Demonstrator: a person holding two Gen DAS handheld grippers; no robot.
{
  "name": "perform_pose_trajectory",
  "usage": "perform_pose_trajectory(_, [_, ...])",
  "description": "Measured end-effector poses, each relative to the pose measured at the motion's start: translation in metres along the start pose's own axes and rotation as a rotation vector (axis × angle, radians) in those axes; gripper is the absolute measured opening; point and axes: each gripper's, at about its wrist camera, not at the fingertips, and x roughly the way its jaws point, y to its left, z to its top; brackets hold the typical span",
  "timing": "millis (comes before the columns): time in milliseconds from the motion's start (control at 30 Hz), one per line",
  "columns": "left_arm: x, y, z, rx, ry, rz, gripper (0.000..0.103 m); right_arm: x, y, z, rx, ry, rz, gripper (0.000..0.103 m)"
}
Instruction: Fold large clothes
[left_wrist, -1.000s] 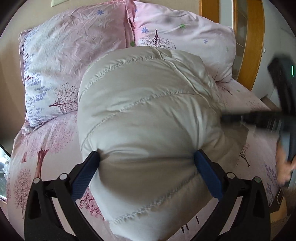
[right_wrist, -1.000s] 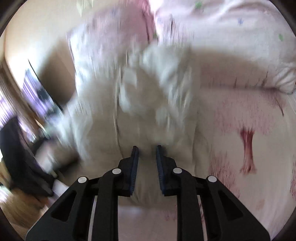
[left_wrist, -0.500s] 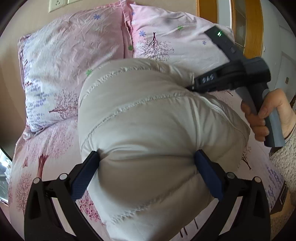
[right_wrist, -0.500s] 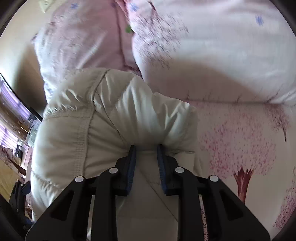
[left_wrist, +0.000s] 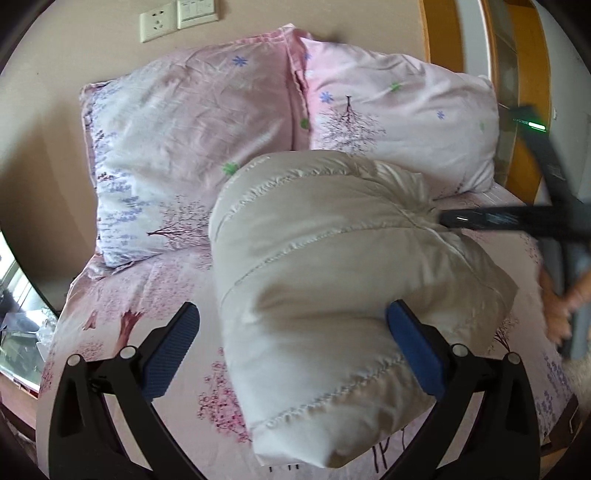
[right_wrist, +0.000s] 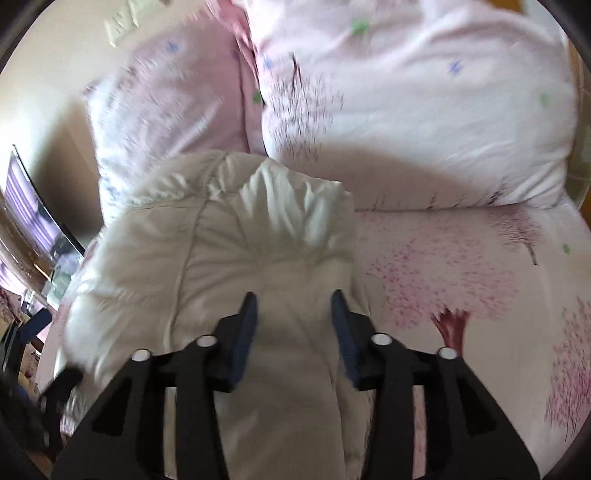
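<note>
A puffy cream quilted jacket (left_wrist: 332, 280), folded into a thick bundle, lies on the pink flowered bed sheet (left_wrist: 122, 295). My left gripper (left_wrist: 291, 332) is open wide around its near end. The left pad (left_wrist: 173, 343) stands clear of the fabric and the right pad (left_wrist: 410, 347) rests against the bundle's side. My right gripper (right_wrist: 294, 314) sits over the jacket (right_wrist: 229, 236) with its jaws opening. Creased fabric lies loose between its pads. From the left wrist view the right gripper (left_wrist: 443, 219) is a dark blurred tool with its tip at the jacket's far right edge, and a hand (left_wrist: 557, 306) holds it.
Two pink flowered pillows (left_wrist: 192, 140) (left_wrist: 399, 122) lean on the beige wall behind the jacket. A wall socket (left_wrist: 159, 22) is above them. A wooden frame (left_wrist: 443, 33) stands at the right, and a screen (right_wrist: 33, 214) at the bed's left side.
The right jaws, pinched on a jacket fold, have spread apart. My left gripper's left pad, pressed on the bundle before, now stands clear of it. The right tool has dropped to the jacket's edge.
</note>
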Motion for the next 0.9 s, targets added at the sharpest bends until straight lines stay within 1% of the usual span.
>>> perform_pose_trajectory(33, [0.000, 0.001, 0.000, 0.000, 0.001, 0.006, 0.101, -0.010, 0.002, -0.008, -0.007, -0.023, 0.010, 0.045])
perform_pose_trajectory(100, [0.000, 0.001, 0.000, -0.005, -0.002, 0.017, 0.101, -0.024, 0.003, -0.021, -0.017, -0.061, 0.004, 0.045])
perform_pose_trajectory(200, [0.002, 0.001, -0.001, -0.011, -0.004, 0.011, 0.101, -0.030, 0.003, -0.037, -0.014, -0.086, -0.008, 0.045])
perform_pose_trajectory(333, [0.010, -0.005, -0.005, -0.017, 0.016, -0.030, 0.101, -0.015, -0.002, -0.054, 0.001, -0.030, -0.028, 0.045])
perform_pose_trajectory(400, [0.015, -0.008, -0.008, -0.028, 0.035, -0.062, 0.101, -0.004, -0.007, -0.058, 0.027, 0.010, -0.018, 0.045])
perform_pose_trajectory(467, [0.020, -0.009, -0.011, -0.037, 0.050, -0.083, 0.101, 0.002, -0.011, -0.061, 0.045, 0.031, -0.008, 0.045])
perform_pose_trajectory(600, [0.024, -0.017, -0.014, -0.009, 0.051, -0.065, 0.101, 0.014, -0.014, -0.063, 0.057, 0.068, -0.003, 0.045])
perform_pose_trajectory(733, [0.028, -0.019, -0.016, -0.012, 0.054, -0.060, 0.101, 0.021, -0.014, -0.065, 0.072, 0.083, 0.005, 0.046])
perform_pose_trajectory(900, [0.029, -0.023, -0.018, 0.004, 0.035, -0.028, 0.101, 0.025, -0.017, -0.066, 0.093, 0.086, 0.004, 0.049])
